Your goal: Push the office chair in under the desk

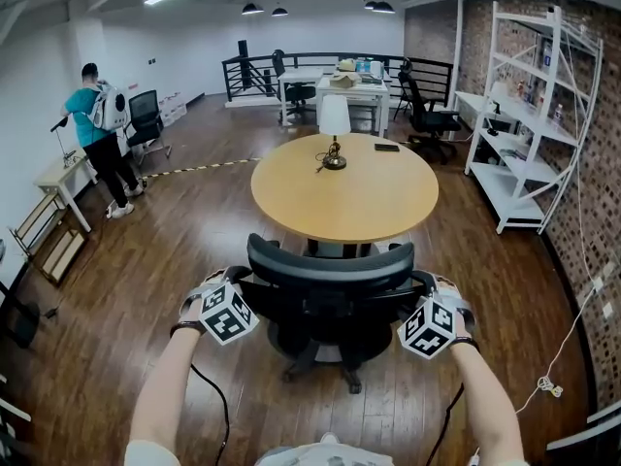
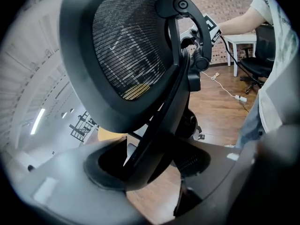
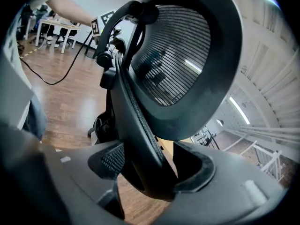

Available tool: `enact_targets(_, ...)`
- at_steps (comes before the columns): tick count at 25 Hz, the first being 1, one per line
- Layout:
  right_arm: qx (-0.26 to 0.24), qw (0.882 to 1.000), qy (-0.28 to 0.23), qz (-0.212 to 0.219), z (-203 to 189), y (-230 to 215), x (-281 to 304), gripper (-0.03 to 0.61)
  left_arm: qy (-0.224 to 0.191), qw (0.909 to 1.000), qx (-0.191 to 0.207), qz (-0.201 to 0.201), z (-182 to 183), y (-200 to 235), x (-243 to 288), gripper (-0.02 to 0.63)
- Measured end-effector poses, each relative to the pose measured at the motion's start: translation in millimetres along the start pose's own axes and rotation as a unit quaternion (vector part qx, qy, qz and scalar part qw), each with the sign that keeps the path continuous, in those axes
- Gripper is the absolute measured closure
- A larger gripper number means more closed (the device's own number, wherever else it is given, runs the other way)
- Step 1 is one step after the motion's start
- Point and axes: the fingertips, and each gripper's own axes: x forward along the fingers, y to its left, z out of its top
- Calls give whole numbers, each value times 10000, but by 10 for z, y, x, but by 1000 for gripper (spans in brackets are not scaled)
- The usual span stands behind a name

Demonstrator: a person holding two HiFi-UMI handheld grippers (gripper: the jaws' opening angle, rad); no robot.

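A black mesh-backed office chair point(image 1: 330, 280) faces the round wooden desk point(image 1: 374, 202), its seat partly under the near rim. My left gripper point(image 1: 231, 304) is shut on the left edge of the backrest, my right gripper point(image 1: 429, 316) on the right edge. In the left gripper view the backrest frame point(image 2: 154, 125) runs between the jaws of the left gripper point(image 2: 150, 168). The right gripper view shows the same: the frame point(image 3: 140, 125) is clamped in the right gripper point(image 3: 150, 172). The chair's wheeled base point(image 1: 320, 352) stands on the wood floor.
On the desk lie a small black stand point(image 1: 334, 159) and a phone point(image 1: 386, 148). A white chair point(image 1: 335, 115) stands behind it. White shelving point(image 1: 529, 115) lines the brick wall at right. A person point(image 1: 97, 129) stands far left by a white table. A cable point(image 1: 548, 386) lies at lower right.
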Motion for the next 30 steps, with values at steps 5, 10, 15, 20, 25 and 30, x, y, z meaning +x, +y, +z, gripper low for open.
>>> enact_targets(5, 101, 9999, 1, -23, 20, 27, -16, 270, 248, 9989, 181, 364, -70, -34, 38, 305)
enact_targets(10, 275, 9994, -88, -213, 43, 85, -170, 270, 40, 9956, -43, 933, -25, -14, -146, 304)
enact_targets(15, 560, 9974, -276, -369, 232, 182, -421, 272, -314, 9920, -501, 1111, -1, -94, -509, 335)
enact_targets(20, 712, 9951, -400, -549, 391, 369, -678, 345, -769, 9863, -920, 1137, 67, -298, -925, 408)
enact_targets(25, 1069, 9886, -679, -812, 511, 621, -1029, 454, -1207, 9768, -1229, 1270, 133, -581, -1267, 497)
enact_targets(30, 1355, 9817, -890, -997, 626, 888, -1436, 526, -1768, 9629, -1610, 1253, 296, -916, -1631, 563)
